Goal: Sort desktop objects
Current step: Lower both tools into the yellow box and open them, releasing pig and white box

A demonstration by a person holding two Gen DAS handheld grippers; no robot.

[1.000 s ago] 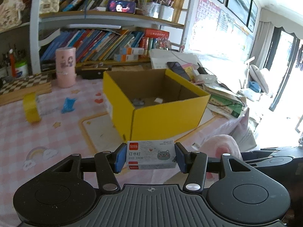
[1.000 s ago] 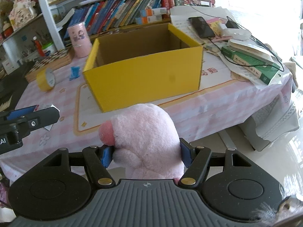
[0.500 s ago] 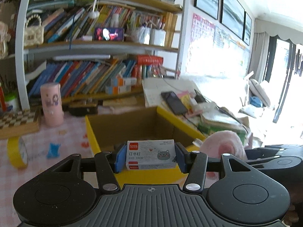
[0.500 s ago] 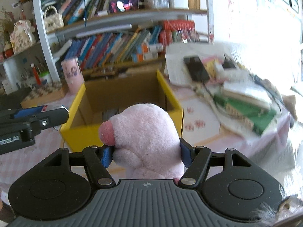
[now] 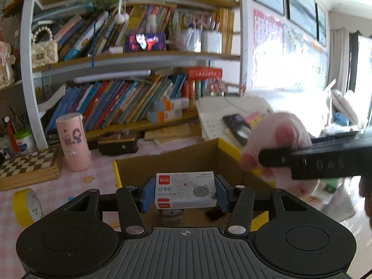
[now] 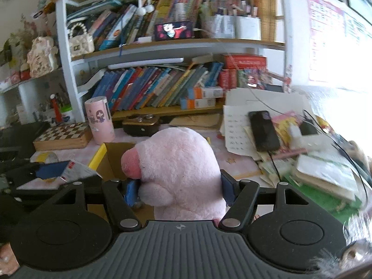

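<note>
Bookshelves (image 5: 130, 97) crammed with glossy, leaning spines fill the back of my view, above a desk under a pink checked cloth (image 5: 97, 174). From my left camera, the left gripper (image 5: 184, 194) has its blue pads clamped flat on the short ends of a staple box (image 5: 184, 191), a crisp white cardboard brick with a red logo and a grey cat face. Just past it, at twelve o'clock, sits the yellow carton (image 5: 186, 162): square-cornered, raw brown card inside, with small dark items on its floor. At nine o'clock a roll of yellow tape (image 5: 25, 207) stands on edge; at ten o'clock stands a smooth pink cylinder (image 5: 72, 141).

From my right camera, the right gripper (image 6: 180, 189) squeezes a plush toy (image 6: 181, 172), fuzzy pale pink, rounded, with a darker pink snout; the fur bulges over the pads.

Against a second ago, the carton then lay well ahead with its whole yellow front showing; now both loads hang at its near rim, and the plush has come into my left view at three o'clock.
</note>
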